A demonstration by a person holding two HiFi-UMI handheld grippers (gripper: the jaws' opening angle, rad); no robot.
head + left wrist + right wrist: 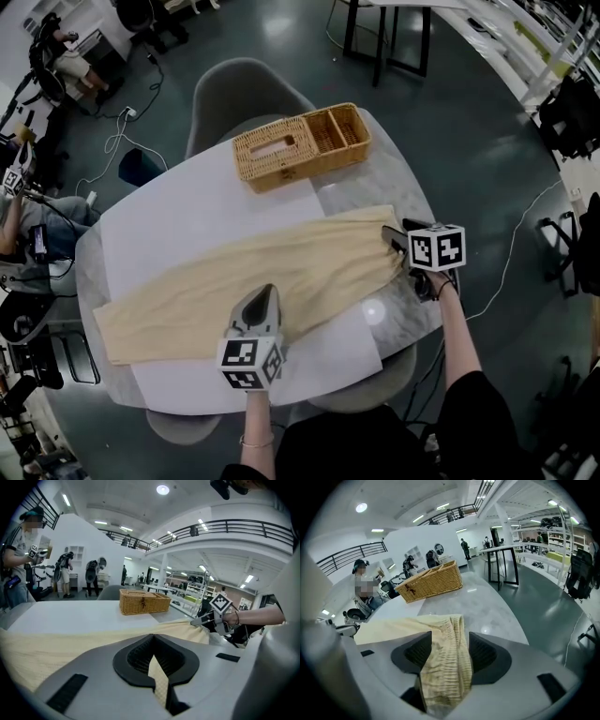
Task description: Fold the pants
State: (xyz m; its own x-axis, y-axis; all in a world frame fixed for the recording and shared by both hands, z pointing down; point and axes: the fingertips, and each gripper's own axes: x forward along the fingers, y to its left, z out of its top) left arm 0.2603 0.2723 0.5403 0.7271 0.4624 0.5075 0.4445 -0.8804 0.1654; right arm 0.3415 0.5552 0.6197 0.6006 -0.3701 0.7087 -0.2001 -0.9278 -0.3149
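Pants [272, 281] diagonal, waistband [390, 251] near table [398, 178] edge

Grey left tool [263, 292], black right sleeve [476, 412]

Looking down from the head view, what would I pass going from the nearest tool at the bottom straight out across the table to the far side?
left gripper → pants → wicker basket → grey chair
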